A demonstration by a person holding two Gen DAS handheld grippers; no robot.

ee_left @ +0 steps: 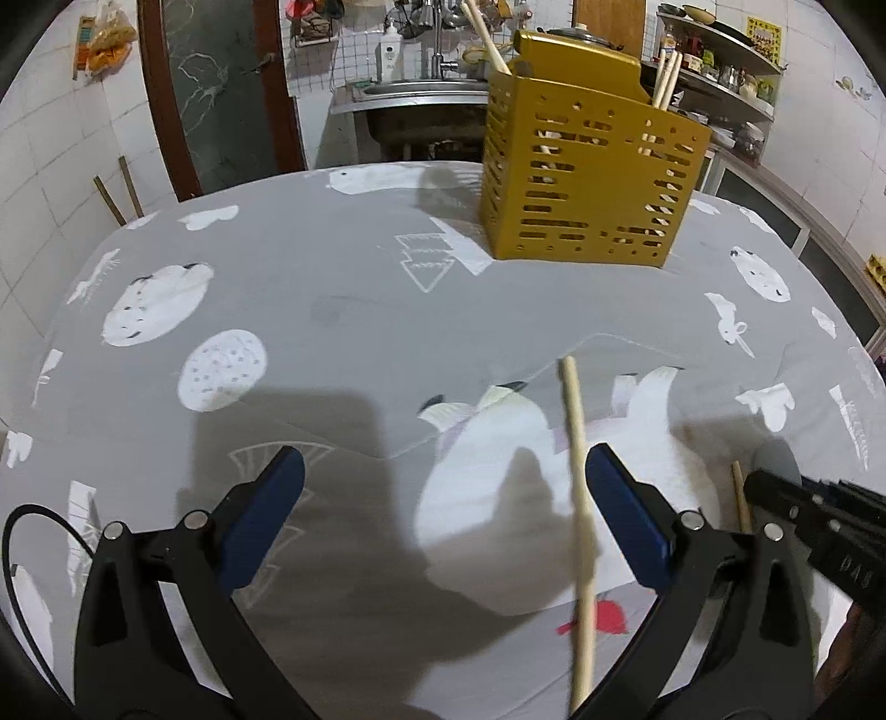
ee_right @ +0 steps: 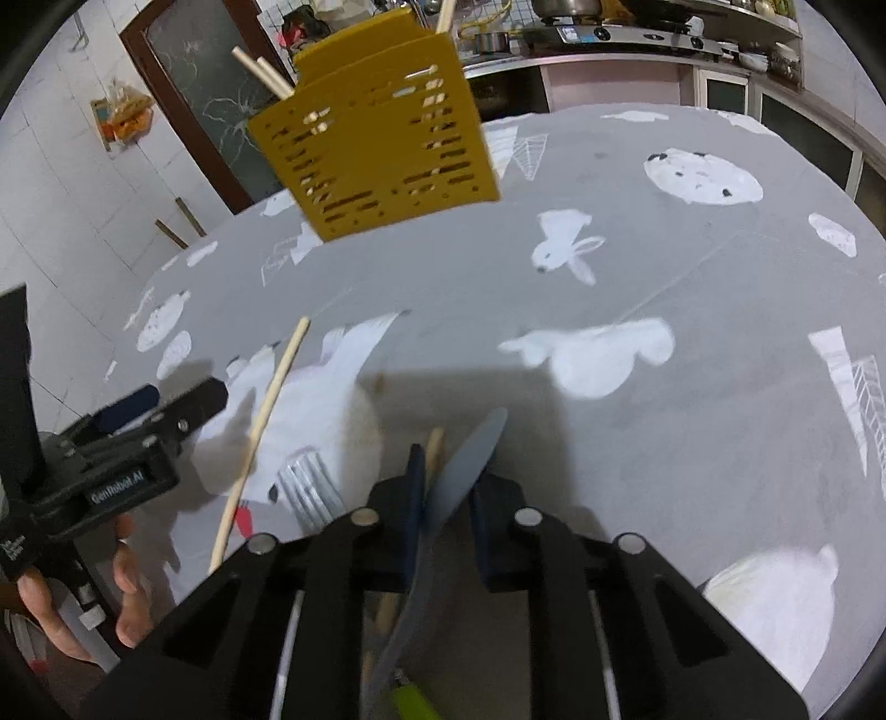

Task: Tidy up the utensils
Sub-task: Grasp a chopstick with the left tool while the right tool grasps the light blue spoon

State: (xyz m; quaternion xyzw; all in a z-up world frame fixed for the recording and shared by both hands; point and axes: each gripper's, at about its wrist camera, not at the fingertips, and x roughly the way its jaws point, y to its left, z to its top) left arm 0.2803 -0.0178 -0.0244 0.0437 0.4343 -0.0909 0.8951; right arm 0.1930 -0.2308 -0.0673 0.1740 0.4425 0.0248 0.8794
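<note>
A yellow slotted utensil holder stands at the far side of the table with several chopsticks in it; it also shows in the right wrist view. A loose wooden chopstick lies on the cloth between my left gripper's fingers; it also shows in the right wrist view. My left gripper is open, low over the cloth. My right gripper is shut on a grey knife, with a second chopstick beside the blade between the pads. A silver fork lies just left of my right gripper.
The round table has a grey cloth with white animal prints. A sink and shelves with jars stand behind the table. A counter with a stove runs along the back. A hand holds the left gripper.
</note>
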